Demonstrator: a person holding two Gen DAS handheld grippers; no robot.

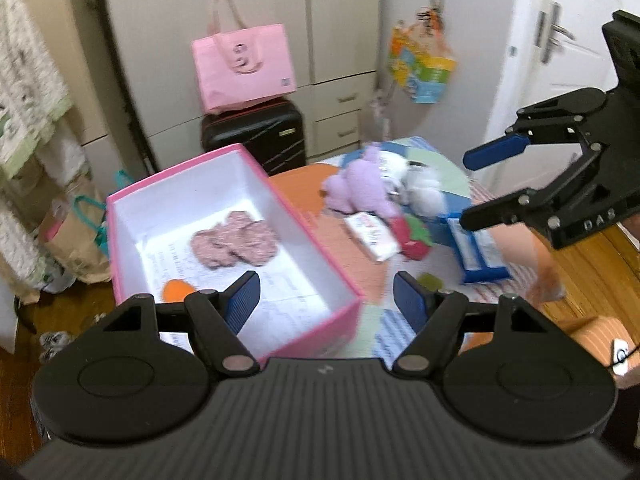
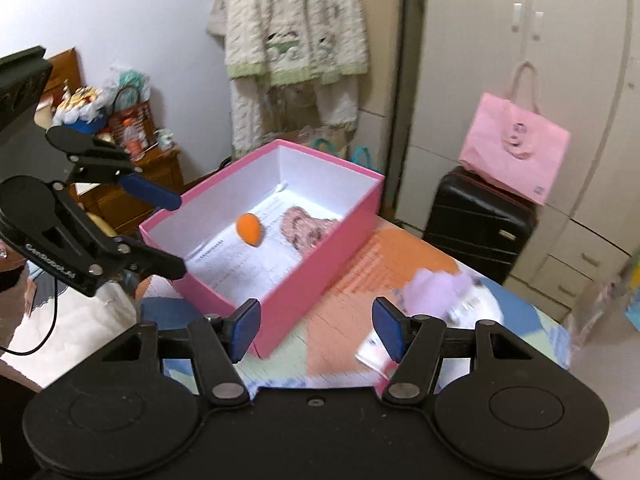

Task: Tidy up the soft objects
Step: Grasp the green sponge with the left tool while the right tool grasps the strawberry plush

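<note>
A pink box (image 1: 320,236) (image 2: 320,272) with a white inside stands on the patchwork cloth. In it lie a pink knitted soft piece (image 1: 236,238) (image 2: 306,230) and an orange soft ball (image 1: 178,290) (image 2: 250,229). A purple plush toy (image 1: 360,186) (image 2: 436,288) and a white plush (image 1: 424,186) lie beyond the box with a red soft piece (image 1: 414,242) and a green one (image 1: 430,280). My left gripper (image 1: 326,300) (image 2: 176,236) is open and empty over the box's near end. My right gripper (image 2: 316,328) (image 1: 466,188) is open and empty, above the cloth.
A white packet (image 1: 372,236) and a blue tissue pack (image 1: 480,248) lie on the cloth. A black suitcase (image 1: 256,136) with a pink bag (image 1: 244,68) stands by the wardrobe. Paper bags (image 1: 76,236) stand on the floor at the left. A door (image 1: 560,60) is at the right.
</note>
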